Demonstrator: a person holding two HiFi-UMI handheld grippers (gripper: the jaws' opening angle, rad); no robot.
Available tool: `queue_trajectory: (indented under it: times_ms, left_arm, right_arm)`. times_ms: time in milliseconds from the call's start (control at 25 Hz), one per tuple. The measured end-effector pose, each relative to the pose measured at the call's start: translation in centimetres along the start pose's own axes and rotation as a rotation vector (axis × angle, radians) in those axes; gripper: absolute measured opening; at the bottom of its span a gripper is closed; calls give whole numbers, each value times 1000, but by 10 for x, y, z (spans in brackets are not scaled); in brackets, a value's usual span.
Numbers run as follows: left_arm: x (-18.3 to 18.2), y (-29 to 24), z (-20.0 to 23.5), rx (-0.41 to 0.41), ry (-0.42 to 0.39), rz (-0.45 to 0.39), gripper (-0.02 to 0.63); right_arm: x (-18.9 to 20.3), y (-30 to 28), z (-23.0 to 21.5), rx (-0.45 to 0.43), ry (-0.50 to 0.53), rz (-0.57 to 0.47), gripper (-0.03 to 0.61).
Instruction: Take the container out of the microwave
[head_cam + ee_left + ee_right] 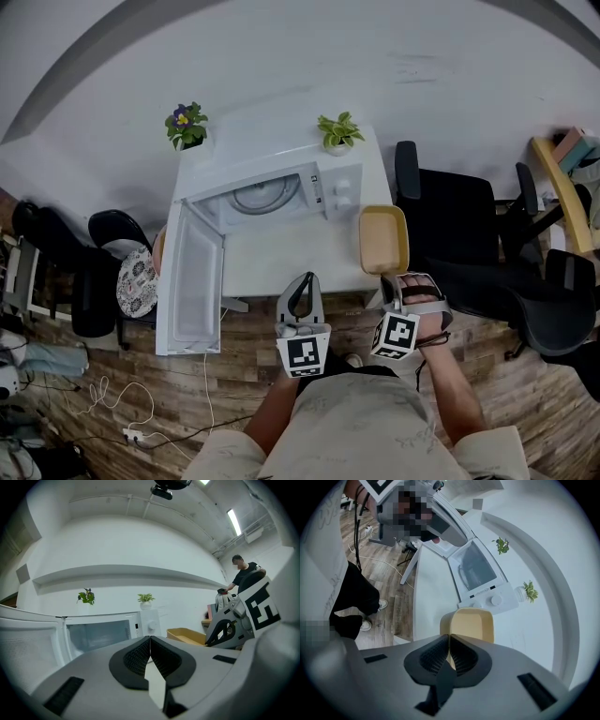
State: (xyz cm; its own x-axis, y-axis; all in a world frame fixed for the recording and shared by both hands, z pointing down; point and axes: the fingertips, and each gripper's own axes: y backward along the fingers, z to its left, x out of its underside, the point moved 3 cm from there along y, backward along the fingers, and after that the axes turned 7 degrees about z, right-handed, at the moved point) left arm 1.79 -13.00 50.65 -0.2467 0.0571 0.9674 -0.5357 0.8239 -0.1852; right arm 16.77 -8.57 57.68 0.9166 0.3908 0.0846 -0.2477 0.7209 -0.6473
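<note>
- The container, a shallow tan tub with rounded corners, is out of the microwave. It is at the right edge of the white table, just in front of the control knobs, and it looks empty. I cannot tell whether its base rests on the table or hangs slightly above it.
- At the far left, a stool with a patterned cushion stands on the wooden floor beside the table, with a white cable trailing near it.
- The microwave door is swung wide open towards me on the left side.
- Inside the open cavity I see the glass turntable with nothing on it.
- A purple-flowered plant sits behind the microwave's left corner, and a green plant sits on top of the microwave at its right end.
- My left gripper is at the table's near edge, pointing level towards the microwave. Its pads are pressed together with nothing between them.
- My right gripper tilts down at the container's near end. Its jaws are closed almost fully, with the container's thin near rim pinched at their tips.
- To the right of the table stands a black office chair, close to the container's side.
</note>
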Motion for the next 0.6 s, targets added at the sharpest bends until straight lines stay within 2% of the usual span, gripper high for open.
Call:
queue_trajectory:
  times_ms: [600]
  left_arm:
    - [4,0,10,-1,9,1,8]
  right_arm:
    - [-10,0,0,-10,0,8,26]
